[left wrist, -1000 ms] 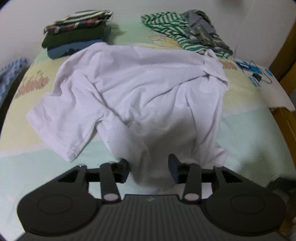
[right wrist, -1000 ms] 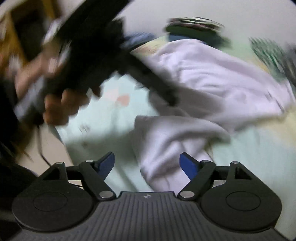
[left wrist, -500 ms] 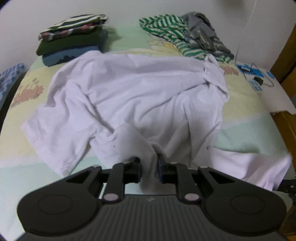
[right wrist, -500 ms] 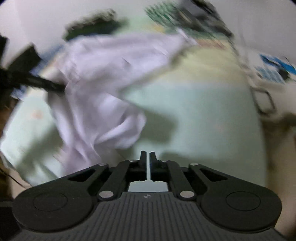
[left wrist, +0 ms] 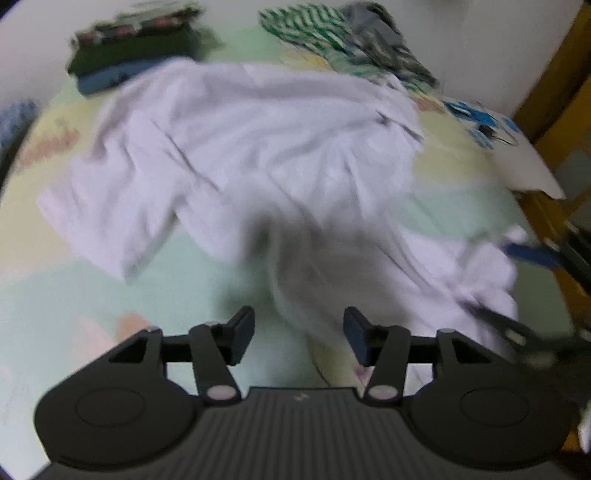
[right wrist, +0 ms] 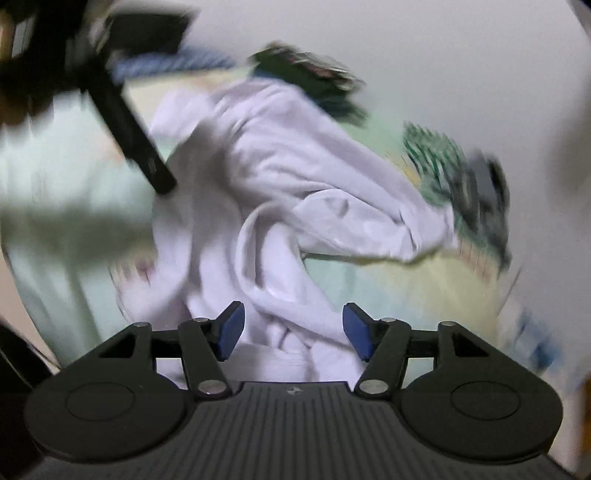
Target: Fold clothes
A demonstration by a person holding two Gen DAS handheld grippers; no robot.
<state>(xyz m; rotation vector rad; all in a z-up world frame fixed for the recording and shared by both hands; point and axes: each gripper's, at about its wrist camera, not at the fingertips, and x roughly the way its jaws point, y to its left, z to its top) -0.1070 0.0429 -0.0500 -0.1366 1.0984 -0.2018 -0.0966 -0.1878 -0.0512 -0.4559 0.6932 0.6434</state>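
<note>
Pastel patterned bedsheet [left wrist: 66, 280], white wall [left wrist: 236, 22], wooden furniture edge [left wrist: 561, 85], white paper [left wrist: 524, 166]

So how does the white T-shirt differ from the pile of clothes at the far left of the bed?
The white T-shirt lies spread out and rumpled across the middle of the bed; the pile of clothes is folded and stacked at the far edge. The T-shirt is a single pale garment; the pile holds several, dark green and blue with a striped one on top. The T-shirt covers far more of the bed. Both rest on the bedsheet, ungripped.
</note>
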